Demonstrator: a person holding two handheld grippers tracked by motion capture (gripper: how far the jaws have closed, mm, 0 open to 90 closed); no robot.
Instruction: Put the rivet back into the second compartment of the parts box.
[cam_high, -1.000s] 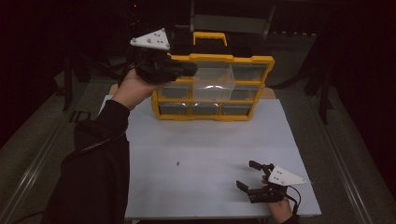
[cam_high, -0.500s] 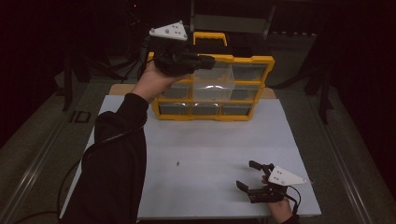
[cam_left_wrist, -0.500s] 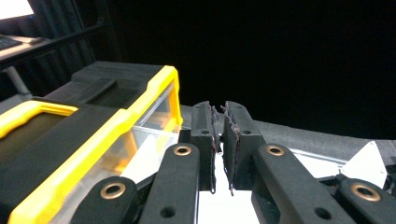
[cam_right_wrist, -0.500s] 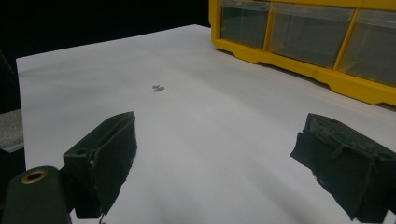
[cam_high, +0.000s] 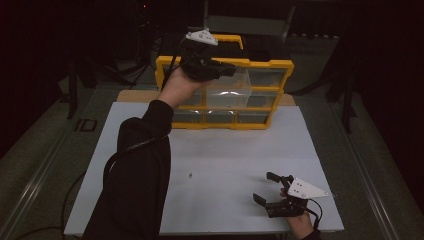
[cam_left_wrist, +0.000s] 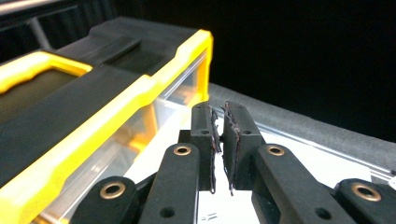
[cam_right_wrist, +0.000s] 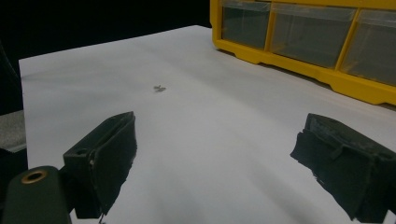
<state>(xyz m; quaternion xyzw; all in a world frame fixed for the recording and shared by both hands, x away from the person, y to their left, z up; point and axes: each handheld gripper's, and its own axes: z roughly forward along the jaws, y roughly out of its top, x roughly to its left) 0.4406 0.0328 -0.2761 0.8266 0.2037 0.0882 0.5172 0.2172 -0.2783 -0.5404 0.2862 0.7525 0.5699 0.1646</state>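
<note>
1. Dark room on all sides; a white rectangular table sheet (cam_high: 225, 160) lies under the work, with grey floor and rails at its 3 and 9 o'clock edges.
2. Left gripper (cam_left_wrist: 219, 149): black pads (cam_left_wrist: 205, 140) pressed nearly together with a thin slit between them and nothing pinched. In the high view it (cam_high: 227, 70) is held raised at the top front edge of the organiser, toward 12 o'clock of the sheet, jaws pointing toward 3 o'clock.
3. Yellow-framed plastic drawer organiser with clear drawers and a black top (cam_high: 265, 85): stands at the 12 o'clock end of the sheet, front facing 6 o'clock. In the left gripper view its yellow rim and a clear upper drawer (cam_left_wrist: 140, 121) lie at 9 o'clock of the jaws, just beside them; contact cannot be told.
4. Left hand (cam_high: 175, 87) and dark sleeve (cam_high: 140, 170): reach from 6 o'clock up to the organiser's upper left part.
5. Right gripper (cam_high: 272, 192): jaws spread wide, nothing between them, resting low over the sheet near its 5 o'clock corner, well apart from the organiser. Its own view shows its black pads (cam_right_wrist: 107, 154) far apart above bare white sheet.
6. Small dark speck-like item (cam_high: 191, 175), too small to identify: lies on the sheet near the centre, at 9 o'clock of the right gripper and apart from it; it (cam_right_wrist: 159, 87) also shows ahead of the right jaws.
</note>
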